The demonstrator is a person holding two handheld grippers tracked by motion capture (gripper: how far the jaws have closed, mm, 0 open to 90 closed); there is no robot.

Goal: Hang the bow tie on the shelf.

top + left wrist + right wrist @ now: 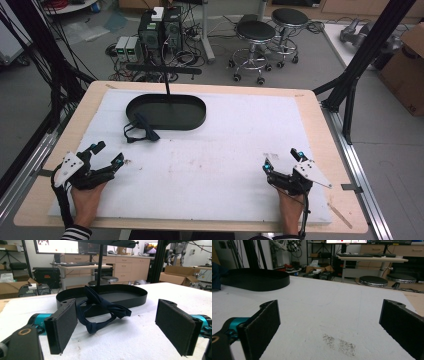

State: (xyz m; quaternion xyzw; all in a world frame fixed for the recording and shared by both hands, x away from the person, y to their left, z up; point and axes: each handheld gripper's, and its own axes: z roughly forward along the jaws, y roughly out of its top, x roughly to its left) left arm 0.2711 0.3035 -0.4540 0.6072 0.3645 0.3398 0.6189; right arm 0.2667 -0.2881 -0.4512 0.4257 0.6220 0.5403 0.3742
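A dark navy bow tie (141,127) lies on the white mat, leaning over the near left rim of a black oval tray (166,111). In the left gripper view the bow tie (100,312) sits just ahead of the wide-apart jaws, with the tray (120,296) behind it. My left gripper (107,154) rests open near the table's front left, a short way in front of the tie. My right gripper (282,159) stands open at the front right with nothing between its pads (263,322); the tray (254,278) is far off to its left.
A thin black post (166,82) rises from the tray's far side. The white mat (225,145) covers most of the wooden table (35,200). A faint dark smudge (339,343) marks the mat ahead of the right gripper. Stools and computers stand on the floor beyond.
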